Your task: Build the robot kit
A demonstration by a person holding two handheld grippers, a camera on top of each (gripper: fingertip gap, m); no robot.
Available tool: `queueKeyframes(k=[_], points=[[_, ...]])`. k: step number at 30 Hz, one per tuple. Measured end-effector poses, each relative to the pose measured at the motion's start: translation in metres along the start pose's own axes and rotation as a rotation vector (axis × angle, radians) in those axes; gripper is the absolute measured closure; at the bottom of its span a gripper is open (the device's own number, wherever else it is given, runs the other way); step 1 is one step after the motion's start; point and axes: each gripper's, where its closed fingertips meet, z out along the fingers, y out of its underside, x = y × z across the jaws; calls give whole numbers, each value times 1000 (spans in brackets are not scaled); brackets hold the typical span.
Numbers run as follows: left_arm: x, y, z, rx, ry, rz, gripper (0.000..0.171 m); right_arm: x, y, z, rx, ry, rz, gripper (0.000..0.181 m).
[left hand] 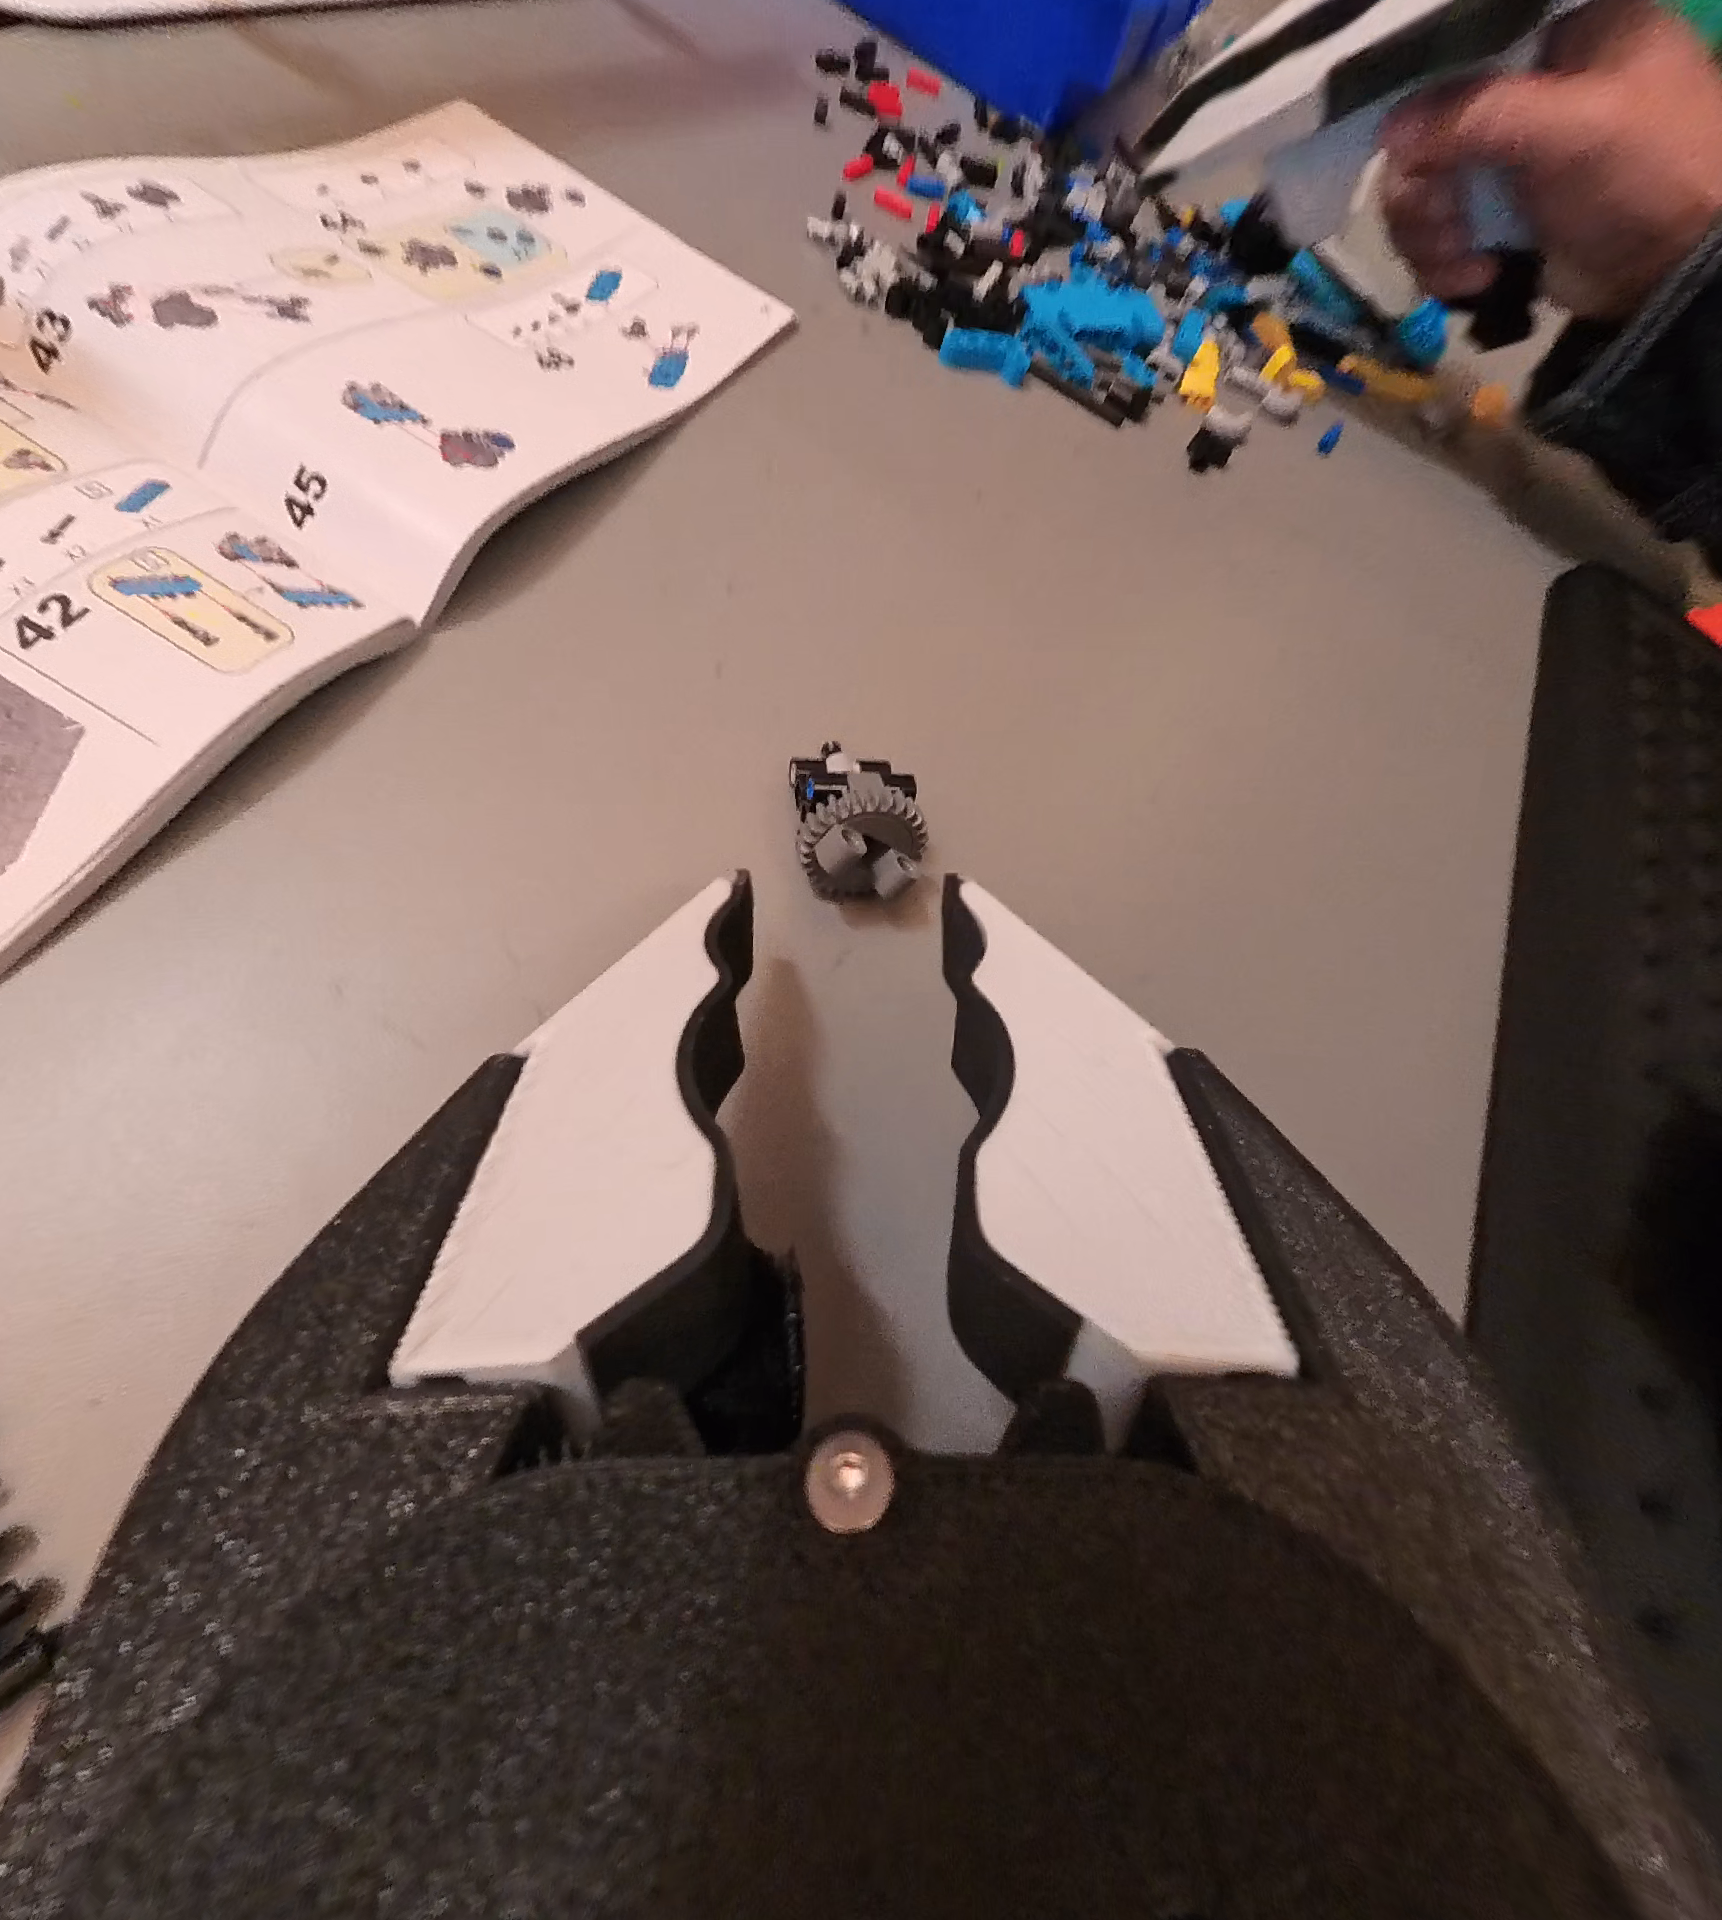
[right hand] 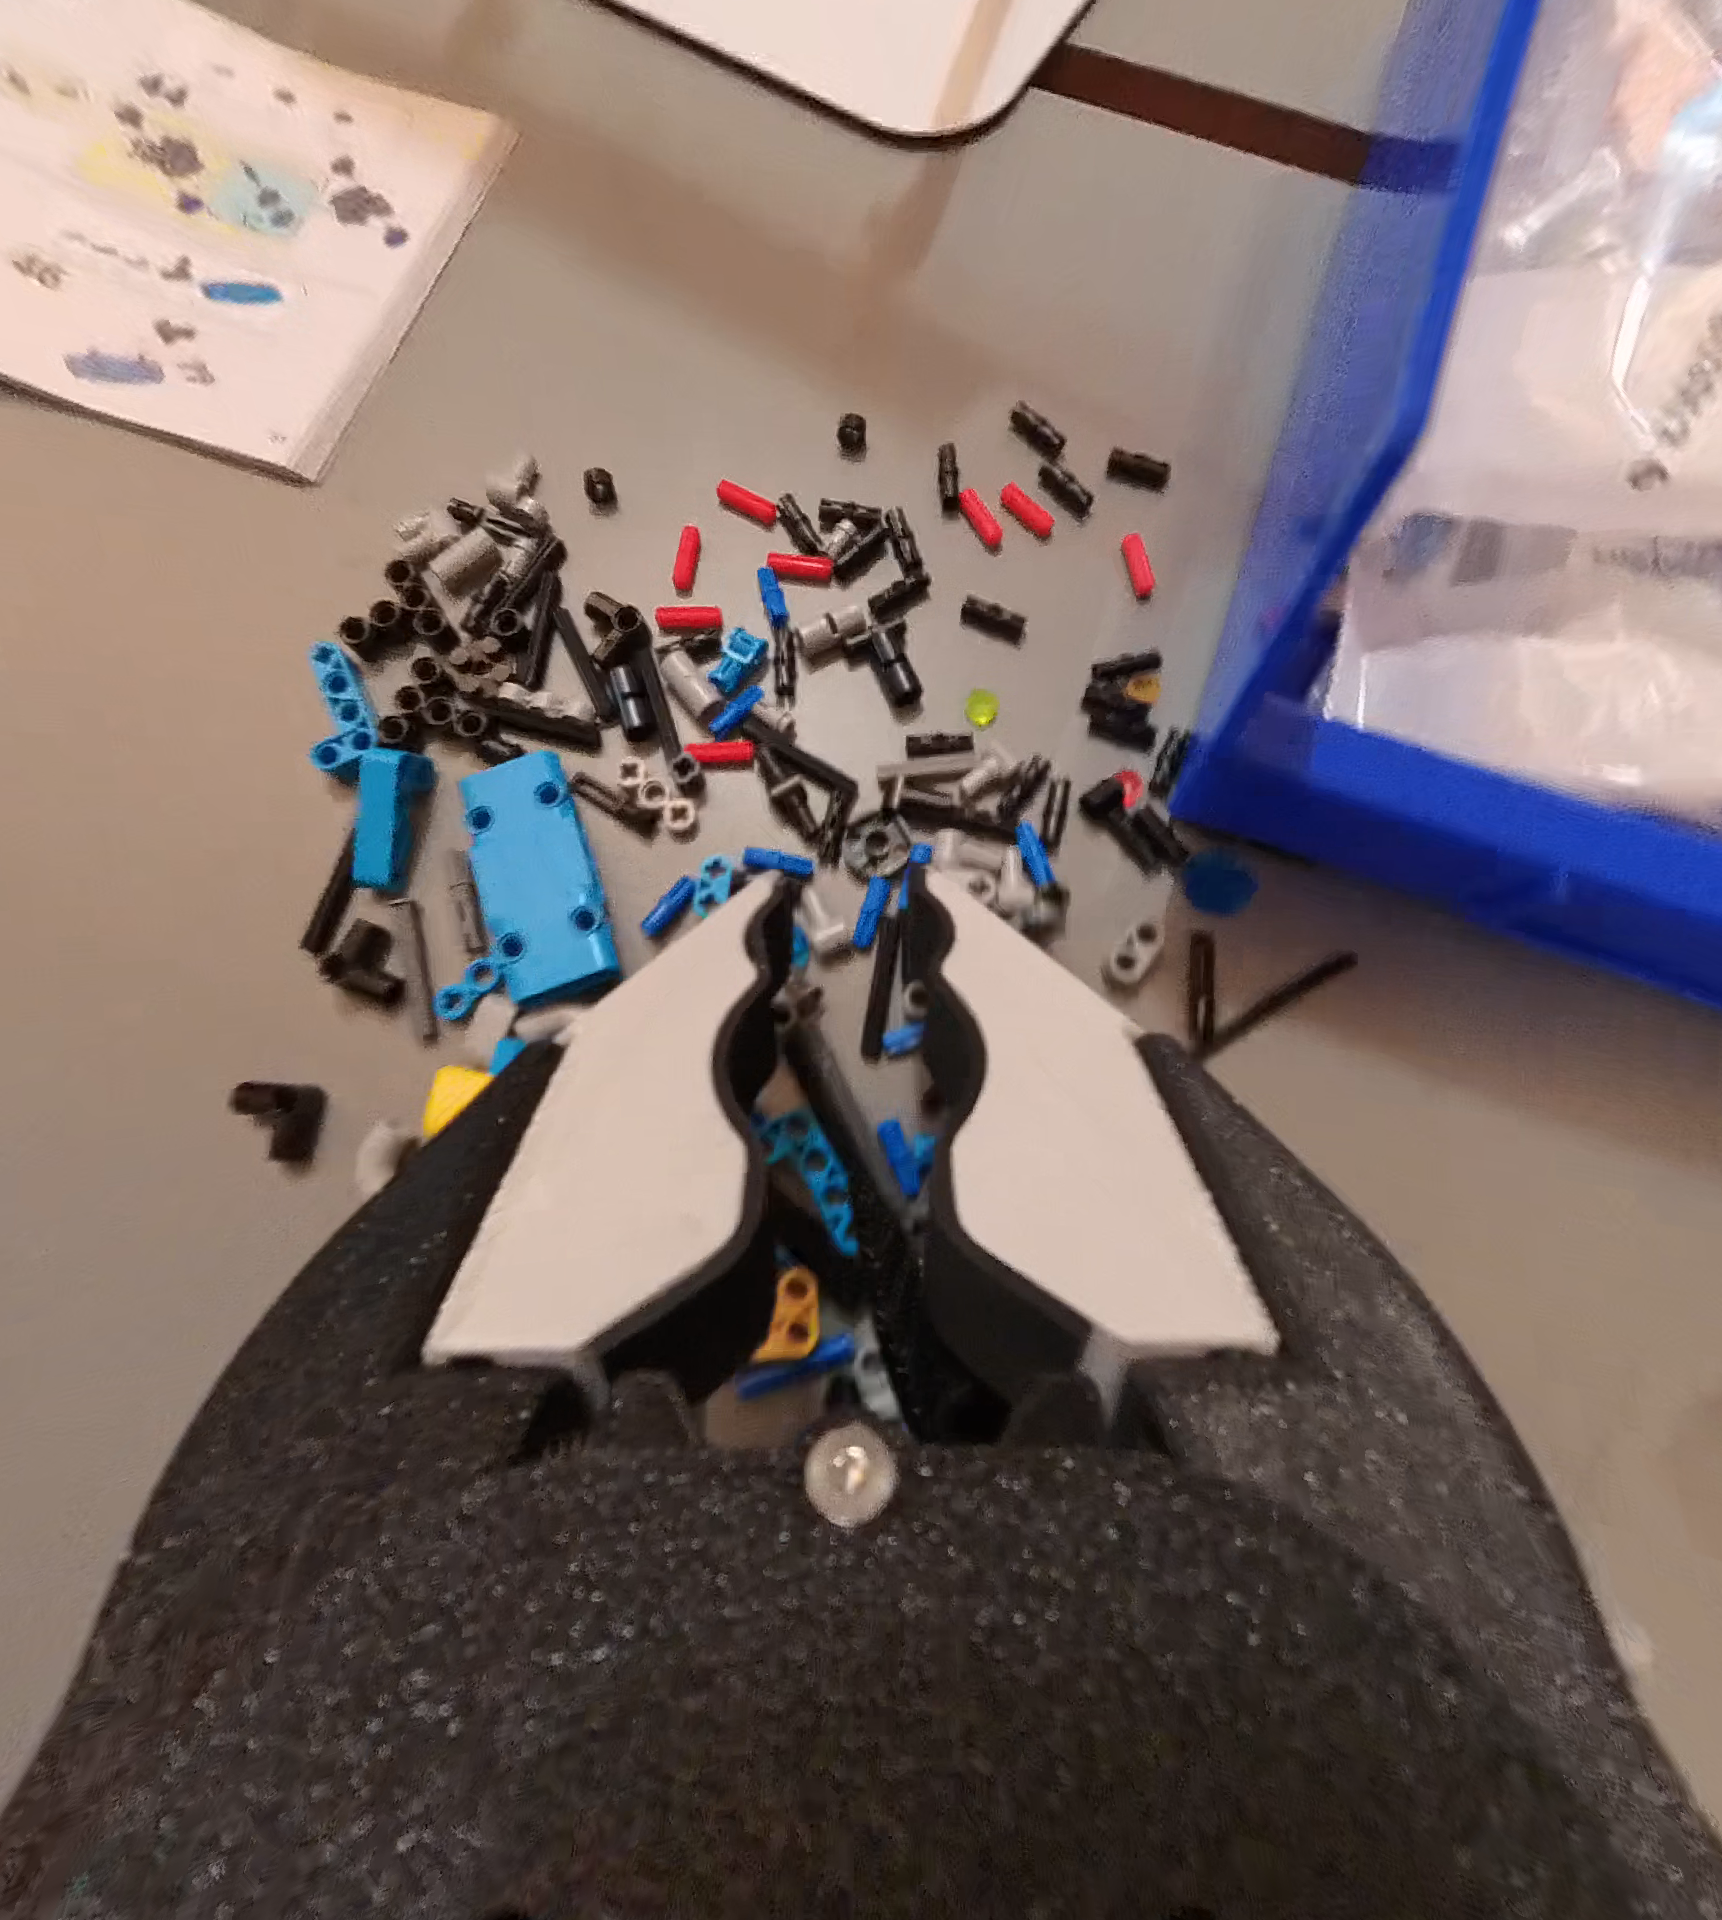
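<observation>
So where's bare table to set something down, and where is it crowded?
Bare: the grey strip between the open booklet and the loose brick pile, around the small gear assembly. Crowded: under the right gripper, up to the blue bin.

The right gripper (left hand: 1293, 114) and instruction booklet (right hand: 161, 208) are blurred, edge-cut.

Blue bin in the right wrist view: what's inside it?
The blue bin holds clear plastic bags, crumpled and piled up. What the bags contain, and the bin's floor beneath them, is hidden by blur and glare.
</observation>
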Motion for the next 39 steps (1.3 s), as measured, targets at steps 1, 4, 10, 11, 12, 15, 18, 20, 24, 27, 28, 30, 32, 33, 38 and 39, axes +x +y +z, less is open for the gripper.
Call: queueKeyframes(k=[1,4,10,11,12,15,18,20,24,27,28,30,32,33,38,39], points=[[1,-5,-3,30,11,-1,135,1,-1,8,-14,-16,-26,164],[2,-21,-13,128,37,-9,136,5,-2,23,-55,-51,-62,160],[1,-33,-20,208,68,-36,136,7,5,27,-116,-93,-130,161],[0,-33,-20,212,71,-40,136,6,5,28,-114,-97,-142,163],[0,-33,-20,214,78,-45,136,5,5,29,-114,-103,-152,163],[-1,-34,-19,222,93,-65,136,-3,7,32,-139,-138,-184,162],[-2,-35,-19,229,94,-74,136,-6,8,33,-157,-140,-234,170],[-3,-37,-21,240,90,-80,136,-6,8,33,-174,-147,-213,177],[-6,-43,-27,283,85,-94,136,-9,-2,26,-148,-122,-236,177],[-6,-48,-32,312,80,-95,137,-35,-23,12,-79,-165,-229,176],[-7,-49,-33,320,73,-92,137,-58,-32,6,-48,-225,-234,176],[-8,-52,-36,339,64,-94,137,-126,-42,-4,-4,-429,-231,176],[-12,-52,-38,339,39,-99,137,-203,-34,-7,-33,-671,-201,176],[-16,-51,-39,336,9,-97,137,-235,-29,-5,-41,-745,-188,176],[-24,-40,-35,270,-73,-71,137,-313,0,18,-168,-898,-205,176],[-23,-39,-34,262,-75,-58,137,-315,4,21,-191,-908,-223,176]])
